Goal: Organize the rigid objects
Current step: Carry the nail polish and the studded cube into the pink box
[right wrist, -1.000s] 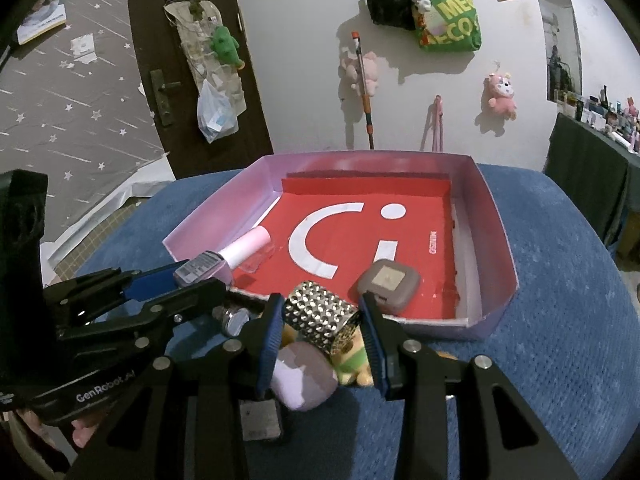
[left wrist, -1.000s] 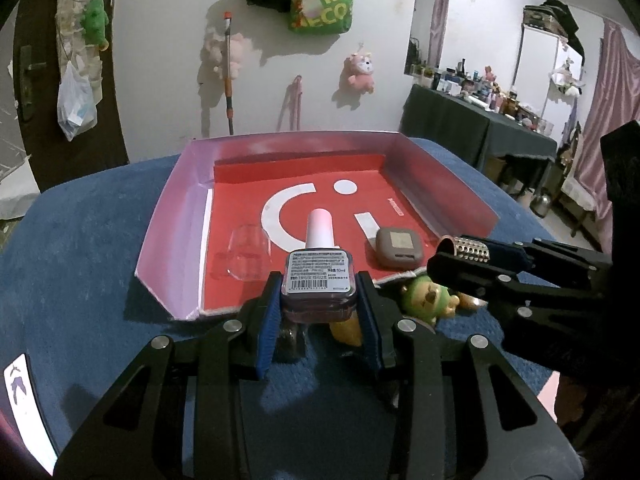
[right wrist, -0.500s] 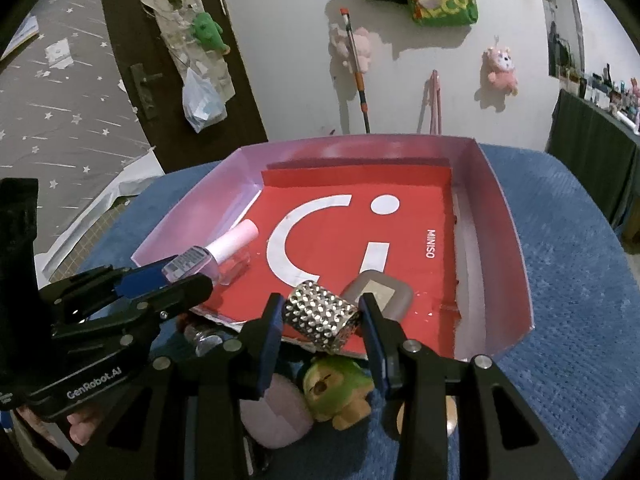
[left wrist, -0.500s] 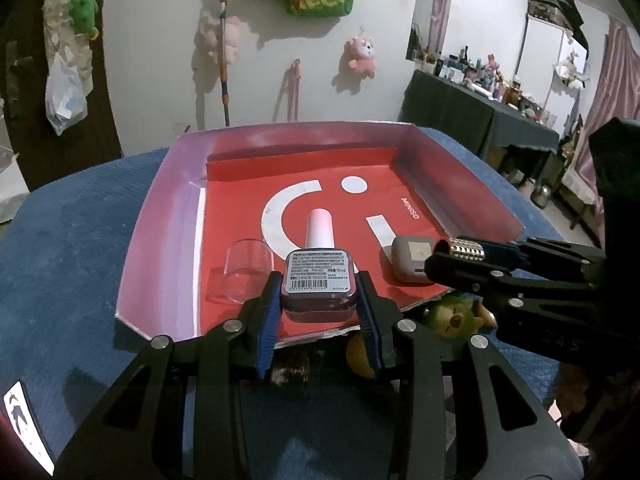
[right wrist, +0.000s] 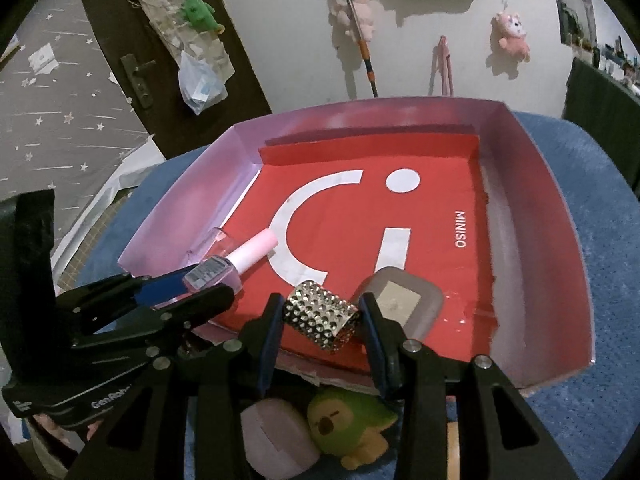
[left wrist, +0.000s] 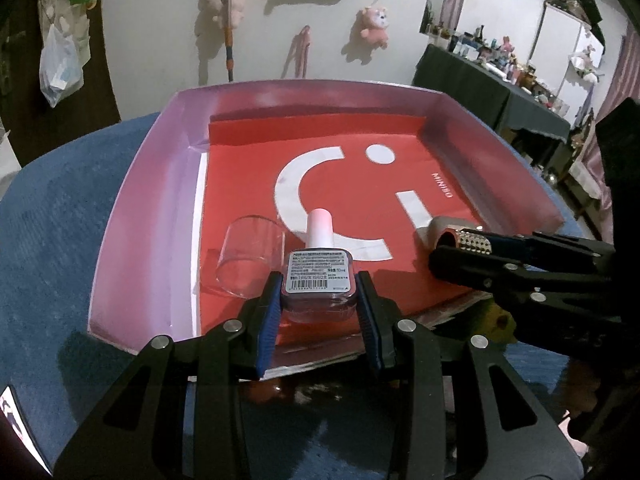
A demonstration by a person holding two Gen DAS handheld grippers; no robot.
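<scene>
Both your tools have carried their loads forward over the near rim of the pink-walled cardboard tray with the red printed floor [left wrist: 132, 216], which sat further off a second ago. Your left tool [left wrist: 318, 308] is clamped tight on the base of a clear nail-polish bottle with a pale pink cap [left wrist: 319, 268], held over the tray's near left part beside a clear plastic cup lying on its side [left wrist: 250, 258]. Your right tool [right wrist: 322, 326] grips a studded silver cylinder [right wrist: 320, 318] just in front of a grey rounded compact [right wrist: 404, 304] already in the tray. Two items are stowed, two are about to be set down. A lilac pouch [right wrist: 276, 436] and a green plush toy [right wrist: 348, 428] wait on the blue counter [right wrist: 580, 420].
</scene>
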